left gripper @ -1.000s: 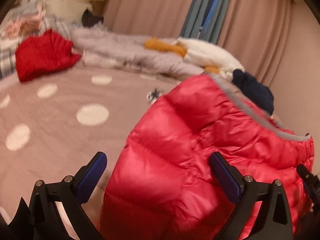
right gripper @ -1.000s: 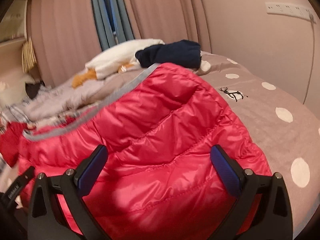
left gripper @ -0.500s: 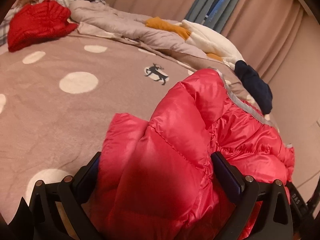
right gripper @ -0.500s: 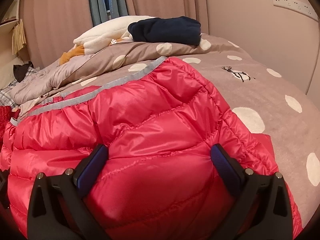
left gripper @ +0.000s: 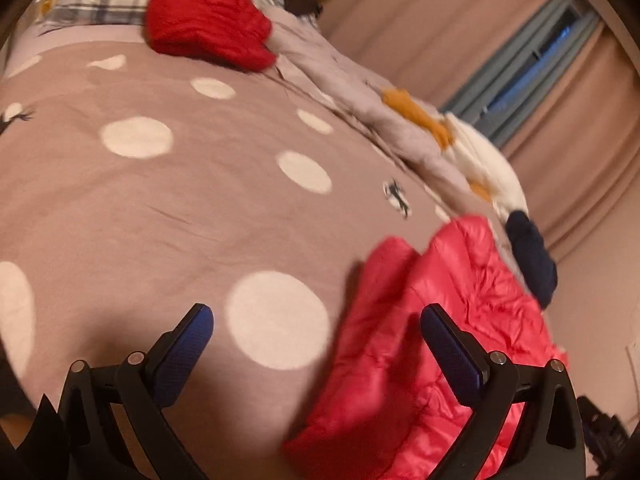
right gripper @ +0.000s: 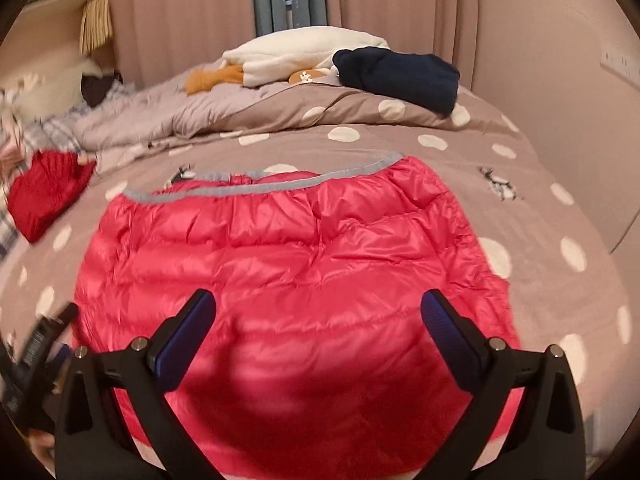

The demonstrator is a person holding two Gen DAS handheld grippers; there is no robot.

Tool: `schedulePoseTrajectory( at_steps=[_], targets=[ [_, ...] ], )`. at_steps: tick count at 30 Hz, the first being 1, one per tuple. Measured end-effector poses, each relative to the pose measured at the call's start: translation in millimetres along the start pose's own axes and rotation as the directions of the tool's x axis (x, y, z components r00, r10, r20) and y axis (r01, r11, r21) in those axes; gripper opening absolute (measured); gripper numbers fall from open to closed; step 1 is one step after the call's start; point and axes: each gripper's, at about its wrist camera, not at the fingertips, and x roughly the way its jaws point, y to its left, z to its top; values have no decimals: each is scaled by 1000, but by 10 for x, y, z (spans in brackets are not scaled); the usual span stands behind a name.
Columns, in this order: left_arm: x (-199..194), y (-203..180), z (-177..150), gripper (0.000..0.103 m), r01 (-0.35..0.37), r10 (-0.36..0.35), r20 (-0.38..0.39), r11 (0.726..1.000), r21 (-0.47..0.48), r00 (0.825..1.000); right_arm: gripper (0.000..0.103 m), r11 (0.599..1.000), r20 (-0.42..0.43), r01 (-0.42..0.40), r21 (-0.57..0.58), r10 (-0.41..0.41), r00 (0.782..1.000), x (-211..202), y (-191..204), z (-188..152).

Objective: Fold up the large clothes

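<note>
Black gripper (right gripper: 316, 312) frames, blue textured pads (right gripper: 182, 340), apparently silver screws.

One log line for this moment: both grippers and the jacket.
left gripper: open, over bedspread beside jacket | right gripper: open, above jacket | red down jacket: lying on bedspread, grey hem far side, not held

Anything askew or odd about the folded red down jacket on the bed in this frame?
Mostly tidy. The red down jacket lies folded on the polka-dot bedspread, but its grey-trimmed hem runs slanted and bunched near the middle, and a corner pokes out at the right edge. Both tools are open and clear of it.
</note>
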Motion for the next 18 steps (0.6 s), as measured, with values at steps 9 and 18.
schedulePoseTrajectory(
  at_steps=[9, 18],
  targets=[
    [9, 89, -195, 102, 156, -157, -113, 988, -13, 981, 103, 997, -45, -5, 71, 8, 999, -78, -108, -77],
    [264, -97, -286, 102, 433, -440, -281, 897, -91, 853, 103, 999, -88, -15, 52, 20, 996, -28, -26, -130]
  ],
)
